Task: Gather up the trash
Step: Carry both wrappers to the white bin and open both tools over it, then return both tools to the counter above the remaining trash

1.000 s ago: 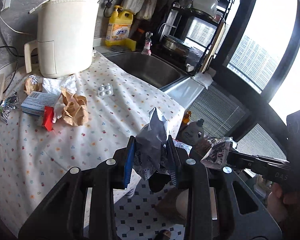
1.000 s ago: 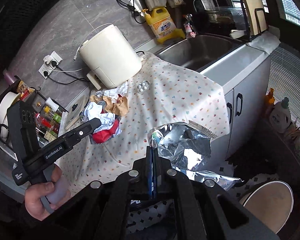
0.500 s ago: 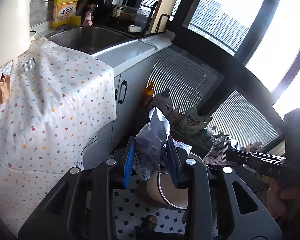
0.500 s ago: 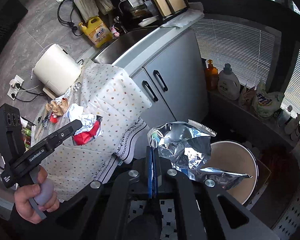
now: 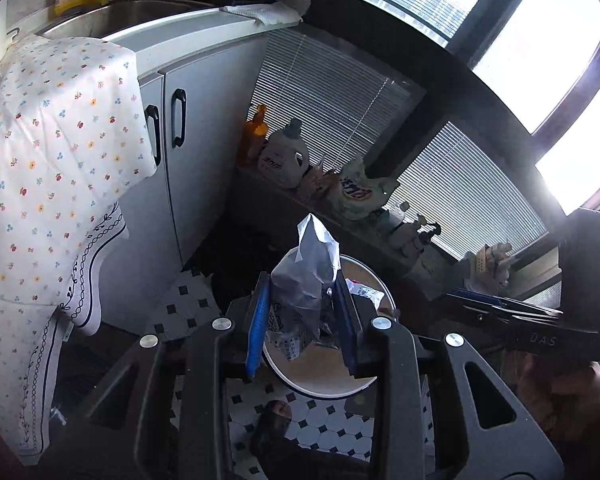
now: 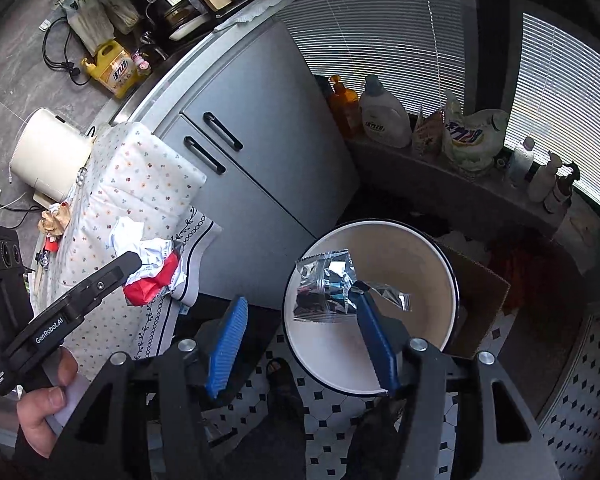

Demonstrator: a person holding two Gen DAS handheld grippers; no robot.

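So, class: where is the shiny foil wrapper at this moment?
In the right wrist view the foil wrapper is inside the round bin, between the just-opened blue pads of the right gripper, nearer the right pad.

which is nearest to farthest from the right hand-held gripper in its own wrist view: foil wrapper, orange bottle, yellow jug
1. Foil wrapper, just past the right hand-held gripper, over the bin.
2. Orange bottle, on the ledge beside the cabinet.
3. Yellow jug, far upper left on the counter.

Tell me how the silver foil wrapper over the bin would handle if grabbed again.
The foil wrapper looks thin and creased, so probably floppy and very light. Its glossy surface may slip against the fingers. Likely not fragile.
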